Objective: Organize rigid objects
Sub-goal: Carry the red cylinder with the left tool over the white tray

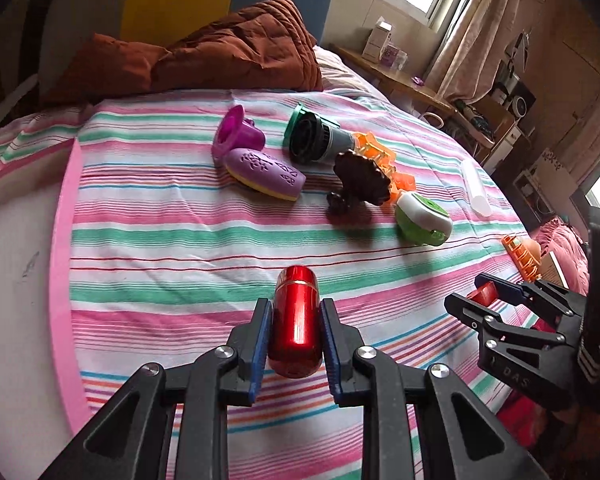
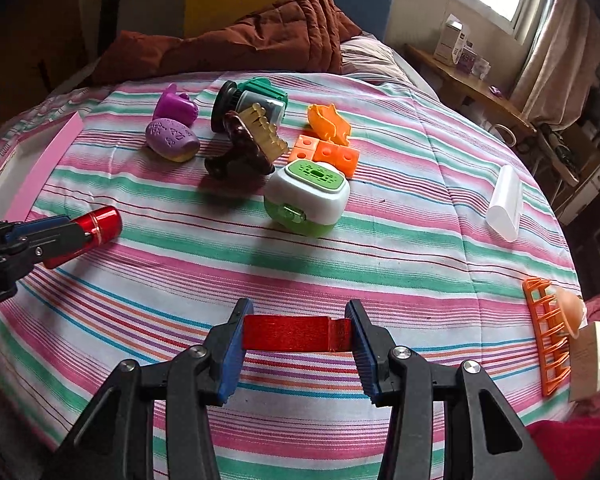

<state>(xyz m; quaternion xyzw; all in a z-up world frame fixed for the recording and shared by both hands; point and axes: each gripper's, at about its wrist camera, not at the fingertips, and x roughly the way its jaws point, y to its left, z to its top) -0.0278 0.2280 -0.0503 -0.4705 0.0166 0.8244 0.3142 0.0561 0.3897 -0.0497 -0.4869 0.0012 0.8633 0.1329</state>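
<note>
The left gripper (image 1: 295, 330) is clamped on a glossy red metal cylinder (image 1: 295, 322), its blue pads pressing the sides at about mid-length, with the rounded end jutting forward past the fingertips. The cylinder looks stiff and fairly light, but its polished, curved skin is likely slippery; a hold across the straight middle, as here, seems safer than one near the domed end. It hangs above the near part of the striped bed (image 1: 180, 240), towards the bed's left edge

The right gripper (image 2: 296, 334) holds a flat red block (image 2: 288, 334) crosswise, pads on its 2 short ends. The block looks rigid with a matt, slightly rough face, so it should grip well; the stepped right end gives the pad less surface, so it could twist there. It sits over the near middle of the bed

Farther up the bed, near its middle, lies a cluster: a purple cup (image 1: 236, 132), a purple and yellow soap-shaped piece (image 1: 266, 170), a green-capped grey canister (image 1: 314, 138), a dark brown hair claw (image 1: 358, 182), orange blocks (image 2: 332, 154) and a green and white box (image 2: 306, 198). A white tube (image 2: 506, 204) lies apart towards the right edge, and an orange rack (image 2: 546, 344) lies at the near right edge
</note>
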